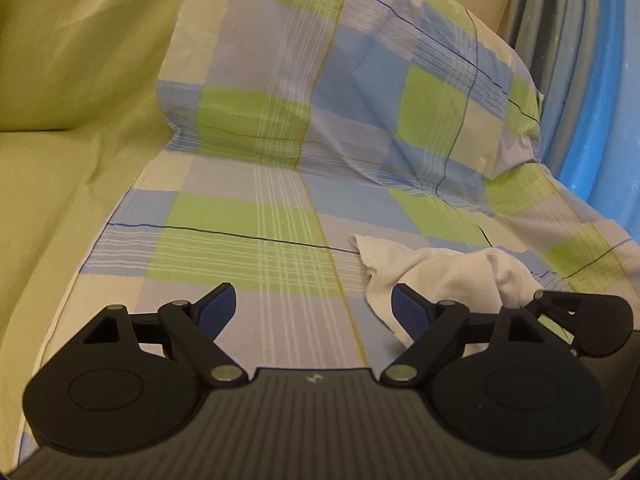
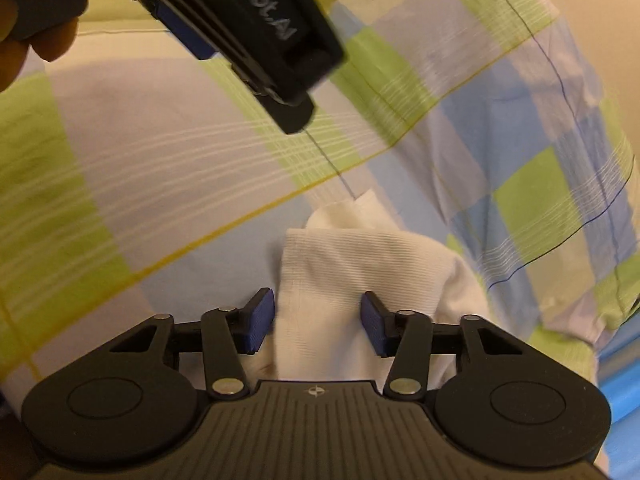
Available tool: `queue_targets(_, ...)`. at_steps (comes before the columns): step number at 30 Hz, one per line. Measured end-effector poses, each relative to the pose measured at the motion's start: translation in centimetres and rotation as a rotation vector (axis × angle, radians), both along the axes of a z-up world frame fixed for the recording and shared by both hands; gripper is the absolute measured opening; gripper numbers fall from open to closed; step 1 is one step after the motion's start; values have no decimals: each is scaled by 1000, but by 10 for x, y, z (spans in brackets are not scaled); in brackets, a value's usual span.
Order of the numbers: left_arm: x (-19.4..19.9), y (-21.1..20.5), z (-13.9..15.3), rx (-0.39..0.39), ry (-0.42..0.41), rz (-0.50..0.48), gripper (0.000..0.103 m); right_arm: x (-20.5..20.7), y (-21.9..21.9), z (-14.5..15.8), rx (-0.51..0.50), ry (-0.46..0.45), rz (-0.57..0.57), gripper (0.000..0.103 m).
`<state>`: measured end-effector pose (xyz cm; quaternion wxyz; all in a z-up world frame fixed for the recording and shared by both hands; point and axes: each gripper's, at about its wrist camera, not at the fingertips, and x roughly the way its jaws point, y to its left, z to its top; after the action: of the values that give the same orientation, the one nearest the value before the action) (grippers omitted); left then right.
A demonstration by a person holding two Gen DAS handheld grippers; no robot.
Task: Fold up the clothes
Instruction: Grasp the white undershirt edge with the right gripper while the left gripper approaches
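Observation:
A small white garment point(image 1: 436, 272) lies crumpled on the checked bedsheet point(image 1: 248, 208), at the lower right of the left wrist view. My left gripper point(image 1: 312, 312) is open above the sheet, its right finger just in front of the cloth's left edge. In the right wrist view the white garment point(image 2: 352, 264) shows a ribbed folded panel. My right gripper point(image 2: 318, 322) is open with that panel between its blue pads point(image 2: 260, 320), which do not pinch it. The left gripper's body point(image 2: 256, 24) hangs across the top of this view, held by a hand point(image 2: 24, 40).
A checked pillow point(image 1: 360, 80) leans at the head of the bed. Plain green bedding point(image 1: 64, 80) fills the left side. A blue and grey striped surface point(image 1: 580, 60) stands to the right of the bed.

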<state>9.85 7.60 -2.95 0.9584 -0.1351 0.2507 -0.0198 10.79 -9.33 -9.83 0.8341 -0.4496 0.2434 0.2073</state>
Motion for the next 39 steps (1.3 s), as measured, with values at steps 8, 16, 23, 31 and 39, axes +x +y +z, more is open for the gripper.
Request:
queue_targets(8, -2, -3, -1, 4, 1, -4, 83, 23, -68, 69, 415, 70, -163, 0)
queue_targets(16, -10, -53, 1, 167, -52, -234, 82, 0, -164, 120, 820, 78, -399, 0)
queue_targets(23, -14, -106, -10, 338, -49, -439, 80, -16, -214, 104, 898, 128, -530, 1)
queue_targets(31, 9, -154, -19, 584, -66, -567, 62, -17, -231, 81, 869, 177, -554, 2)
queue_targets(39, 21, -139, -11, 566, -41, -524, 55, -40, -205, 93, 719, 68, -454, 37)
